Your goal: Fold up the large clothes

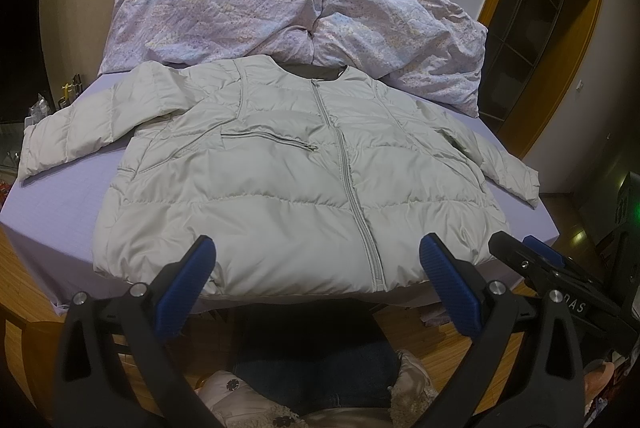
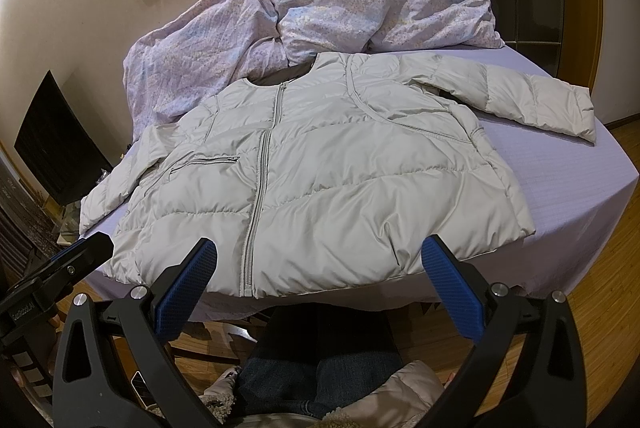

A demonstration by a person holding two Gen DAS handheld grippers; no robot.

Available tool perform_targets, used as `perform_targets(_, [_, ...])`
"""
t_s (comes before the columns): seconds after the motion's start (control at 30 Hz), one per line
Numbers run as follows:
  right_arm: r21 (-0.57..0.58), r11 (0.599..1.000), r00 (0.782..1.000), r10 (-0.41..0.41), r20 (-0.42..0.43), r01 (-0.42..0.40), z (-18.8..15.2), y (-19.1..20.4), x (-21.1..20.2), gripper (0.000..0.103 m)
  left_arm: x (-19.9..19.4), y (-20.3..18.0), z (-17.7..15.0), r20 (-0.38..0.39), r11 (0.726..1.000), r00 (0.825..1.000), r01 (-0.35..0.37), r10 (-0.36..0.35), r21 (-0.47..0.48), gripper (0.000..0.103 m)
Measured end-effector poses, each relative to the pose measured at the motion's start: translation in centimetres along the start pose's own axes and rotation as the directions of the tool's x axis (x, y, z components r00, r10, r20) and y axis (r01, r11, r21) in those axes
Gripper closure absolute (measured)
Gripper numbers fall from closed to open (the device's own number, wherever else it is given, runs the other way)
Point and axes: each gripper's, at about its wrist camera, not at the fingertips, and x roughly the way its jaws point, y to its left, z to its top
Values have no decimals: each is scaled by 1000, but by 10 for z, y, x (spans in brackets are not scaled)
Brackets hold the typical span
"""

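A pale grey puffer jacket [image 1: 288, 172] lies flat, front up and zipped, on the lilac bed sheet [image 1: 52, 204], with both sleeves spread out to the sides. It also shows in the right wrist view [image 2: 328, 172]. My left gripper [image 1: 318, 268] is open and empty, held just in front of the jacket's hem above the bed's front edge. My right gripper [image 2: 320, 268] is open and empty, also in front of the hem. The right gripper shows at the right edge of the left wrist view [image 1: 532, 260].
A crumpled floral duvet [image 1: 288, 12] is piled at the back of the bed, behind the jacket's collar. The sheet [image 2: 580, 196] hangs over the bed's edge to a wooden floor [image 2: 600, 308]. A dark screen [image 2: 56, 140] stands at the left. A person's legs [image 1: 316, 368] are below the grippers.
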Motion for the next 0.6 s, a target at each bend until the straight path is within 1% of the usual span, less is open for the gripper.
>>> perform_targets(0.6, [4, 1000, 1000, -2, -1, 2, 4, -1, -2, 1, 0, 0, 0, 0, 1000, 1000, -2, 2, -1, 2])
